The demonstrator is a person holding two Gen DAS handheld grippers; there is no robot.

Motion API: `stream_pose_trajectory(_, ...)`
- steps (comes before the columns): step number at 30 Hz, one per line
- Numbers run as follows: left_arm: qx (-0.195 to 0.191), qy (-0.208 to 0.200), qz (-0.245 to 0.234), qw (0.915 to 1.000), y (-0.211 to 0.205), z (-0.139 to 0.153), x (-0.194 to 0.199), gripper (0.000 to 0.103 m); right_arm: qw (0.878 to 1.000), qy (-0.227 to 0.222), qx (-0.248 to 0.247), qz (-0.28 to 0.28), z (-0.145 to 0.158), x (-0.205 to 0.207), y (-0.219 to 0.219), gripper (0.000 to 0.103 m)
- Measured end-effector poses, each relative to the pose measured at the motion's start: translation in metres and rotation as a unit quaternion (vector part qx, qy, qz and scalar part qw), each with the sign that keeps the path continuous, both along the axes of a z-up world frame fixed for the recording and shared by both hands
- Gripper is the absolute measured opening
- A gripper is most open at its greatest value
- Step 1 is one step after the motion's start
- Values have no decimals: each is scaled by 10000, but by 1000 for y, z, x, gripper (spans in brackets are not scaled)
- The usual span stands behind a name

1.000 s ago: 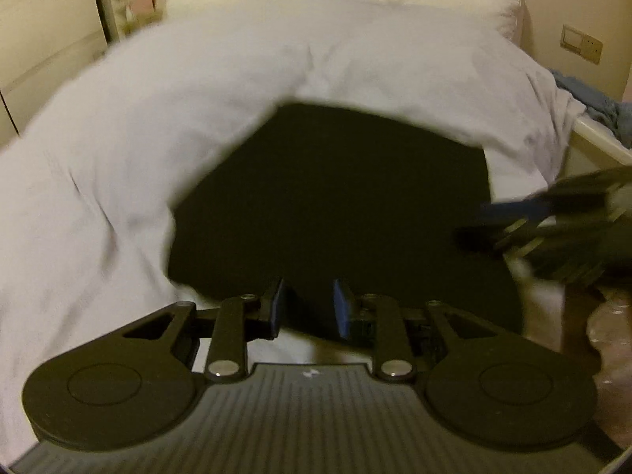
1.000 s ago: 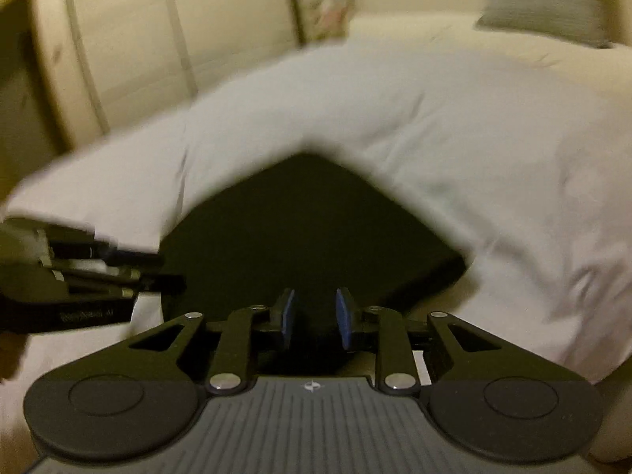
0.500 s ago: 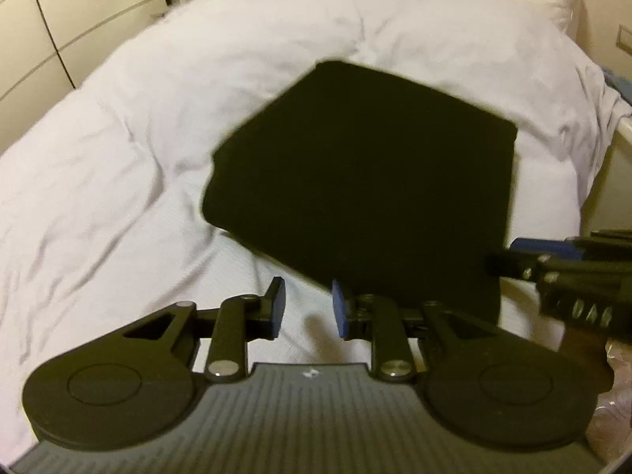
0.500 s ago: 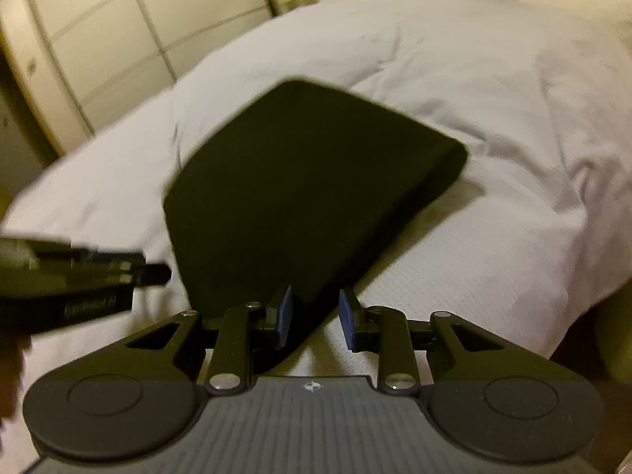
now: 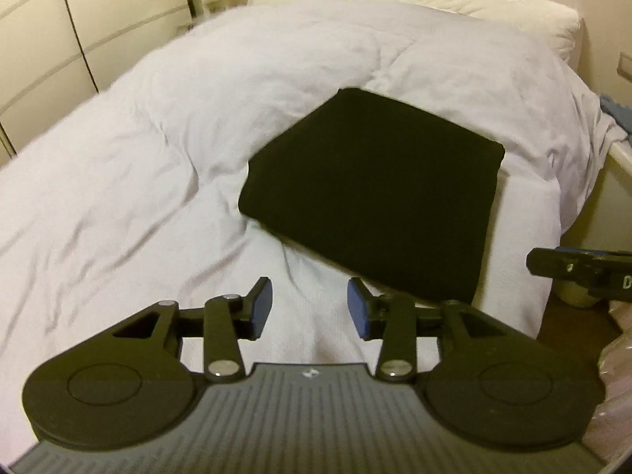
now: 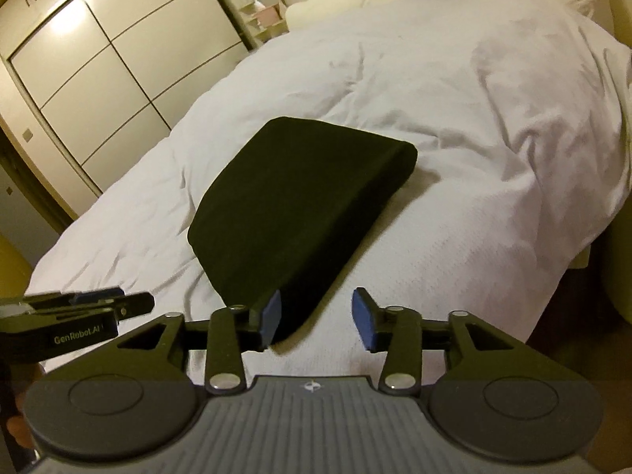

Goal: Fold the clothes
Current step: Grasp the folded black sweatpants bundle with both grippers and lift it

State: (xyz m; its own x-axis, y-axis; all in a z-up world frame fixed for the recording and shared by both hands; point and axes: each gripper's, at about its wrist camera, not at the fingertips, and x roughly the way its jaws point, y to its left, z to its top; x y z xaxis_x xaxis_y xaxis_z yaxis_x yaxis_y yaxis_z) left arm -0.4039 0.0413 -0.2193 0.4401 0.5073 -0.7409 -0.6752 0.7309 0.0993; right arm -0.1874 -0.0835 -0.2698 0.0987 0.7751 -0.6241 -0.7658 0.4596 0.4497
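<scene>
**Grippers Let Go of Folded Garment**

Both grippers have drawn back from the folded black garment [image 5: 371,193], lying flat on the white duvet [image 5: 130,181]. Left gripper [image 5: 309,308] and right gripper [image 6: 316,316] have just been opening; jaws part-spread, nothing held.

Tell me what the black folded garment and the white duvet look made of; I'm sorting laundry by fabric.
Black folded garment: seemingly a soft, matte knit or fleece; no sheen, thick rounded fold edge. White duvet: likely woven cotton over padding; matte, fine crinkled texture, puffy creases.
</scene>
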Motion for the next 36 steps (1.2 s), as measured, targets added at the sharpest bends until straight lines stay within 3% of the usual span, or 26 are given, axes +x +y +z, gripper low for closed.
stream_pose_trajectory(3,-640,-444,199,9968,19,-9,-9,40,9997,229,33,-92,-7,7,0,61)
stream_pose_trajectory(5,-1275,-958,407,9864,38,-17,-17,41,9981,579,130,-193,-16,18,2,69)
stream_pose_trajectory(9,-2291,-1858,938,9509,79,-40,-22,49,9868,1465,502,-469,-40,48,8,71)
stream_pose_trajectory(13,-2978,-2397,1330,9144,109,-64,-18,51,9645,2346,919,-788,-64,79,16,71)
stream_pose_trajectory(16,-3293,-2656,1452,8944,125,-78,-12,51,9531,2664,1114,-903,-76,95,27,71)
stream_pose_trajectory(20,-3579,-2909,1590,8729,141,-97,-3,51,9515,2751,1061,-882,-86,107,49,72)
stream_pose_trajectory(23,-3637,-3103,1636,8629,149,-105,3,51,9505,2815,1084,-741,-93,110,67,73)
stream_pose_trajectory(30,-3698,-3387,1610,8500,159,-118,16,50,9560,2690,1057,-506,-98,103,85,68)
stream_pose_trajectory(34,-3836,-3531,1640,8374,168,-123,18,50,9474,2841,1300,-692,-106,111,94,63)
stream_pose_trajectory(36,-3772,-3508,1622,8417,169,-121,22,47,9501,2760,1303,-639,-105,115,106,52)
